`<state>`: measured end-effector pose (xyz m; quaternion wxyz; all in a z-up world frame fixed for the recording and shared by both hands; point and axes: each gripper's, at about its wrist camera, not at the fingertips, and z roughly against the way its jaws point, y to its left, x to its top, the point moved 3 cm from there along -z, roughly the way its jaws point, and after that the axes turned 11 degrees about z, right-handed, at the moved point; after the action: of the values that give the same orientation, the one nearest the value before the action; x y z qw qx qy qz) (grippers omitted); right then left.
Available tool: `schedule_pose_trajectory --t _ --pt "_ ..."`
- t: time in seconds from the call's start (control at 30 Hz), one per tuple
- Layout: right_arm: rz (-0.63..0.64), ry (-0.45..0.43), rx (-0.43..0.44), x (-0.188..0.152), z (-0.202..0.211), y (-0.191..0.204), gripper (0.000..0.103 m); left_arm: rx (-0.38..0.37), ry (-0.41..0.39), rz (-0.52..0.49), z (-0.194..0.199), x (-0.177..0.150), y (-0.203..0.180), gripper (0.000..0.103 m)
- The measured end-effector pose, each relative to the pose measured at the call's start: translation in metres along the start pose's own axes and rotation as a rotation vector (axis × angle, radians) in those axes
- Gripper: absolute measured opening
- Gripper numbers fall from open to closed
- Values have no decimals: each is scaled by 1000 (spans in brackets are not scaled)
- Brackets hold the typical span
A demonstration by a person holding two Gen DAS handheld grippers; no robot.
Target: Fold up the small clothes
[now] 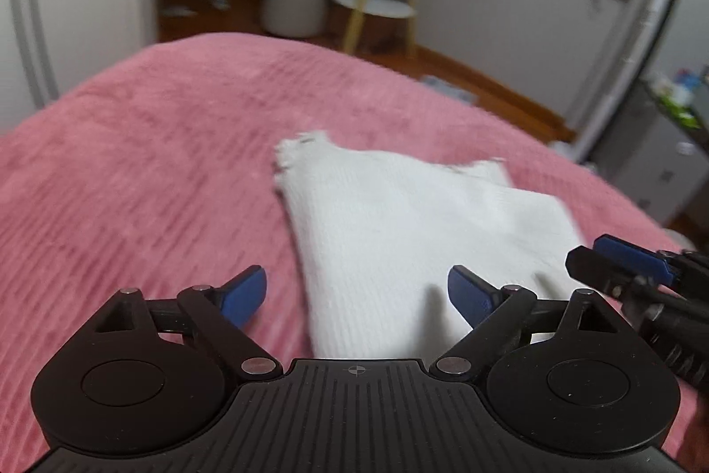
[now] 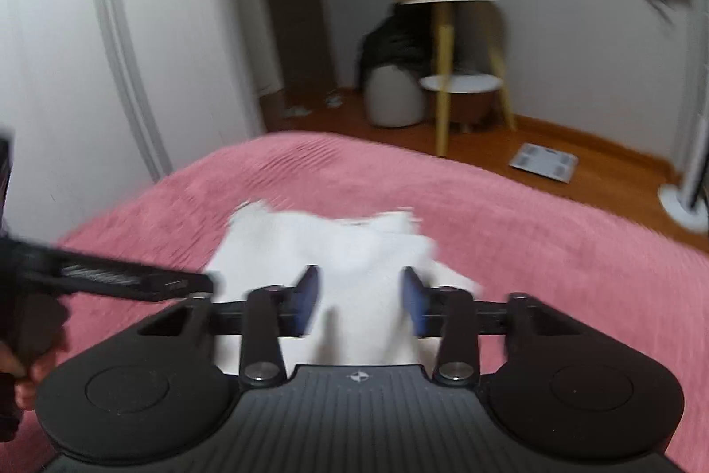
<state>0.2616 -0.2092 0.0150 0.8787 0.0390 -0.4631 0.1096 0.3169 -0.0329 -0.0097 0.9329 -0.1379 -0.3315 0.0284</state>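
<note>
My left gripper (image 1: 356, 293) jaws hang wide open over the white garment's (image 1: 399, 233) near corner on the pink bed (image 1: 155, 162), while my right gripper (image 2: 360, 298) jaws sit half-open, gripping nothing.

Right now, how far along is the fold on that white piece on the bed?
Done: the white garment lies on the pink bedspread with one layer already lapped over another near its far right corner. In hand: nothing; the left claw is wide open over its near edge, and the right claw stands part open with no cloth pinched that I can see. Left: any further fold; motion blur hides how neat it is.
</note>
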Motion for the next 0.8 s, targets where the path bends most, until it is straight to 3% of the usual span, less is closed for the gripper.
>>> schedule_pose_trajectory --t 0.03,0.1,0.23,0.27,0.4,0.57,0.67,0.8 --pt "68 4 -24 2 -11 9 23 19 -2 31 -5 -1 2 93" --pt "214 8 -123 -4 -25 23 21 22 4 78 -14 -7 4 93" --pt "371 40 -198 -36 -51 37 21 61 -13 27 -35 -19 3 100" --pt "411 14 -215 -46 -55 39 21 70 -27 34 -38 -21 4 102" --pt "351 -29 -194 -52 -64 28 22 114 -86 -23 -43 -33 -2 102" --pt "397 31 -204 -45 -52 38 22 133 -70 -33 -35 -28 -6 102" --pt "367 40 -206 -31 -25 42 24 140 -68 -22 -25 -27 -6 101" --pt "321 49 -160 -44 7 48 26 135 -61 -20 -13 -32 -7 101"
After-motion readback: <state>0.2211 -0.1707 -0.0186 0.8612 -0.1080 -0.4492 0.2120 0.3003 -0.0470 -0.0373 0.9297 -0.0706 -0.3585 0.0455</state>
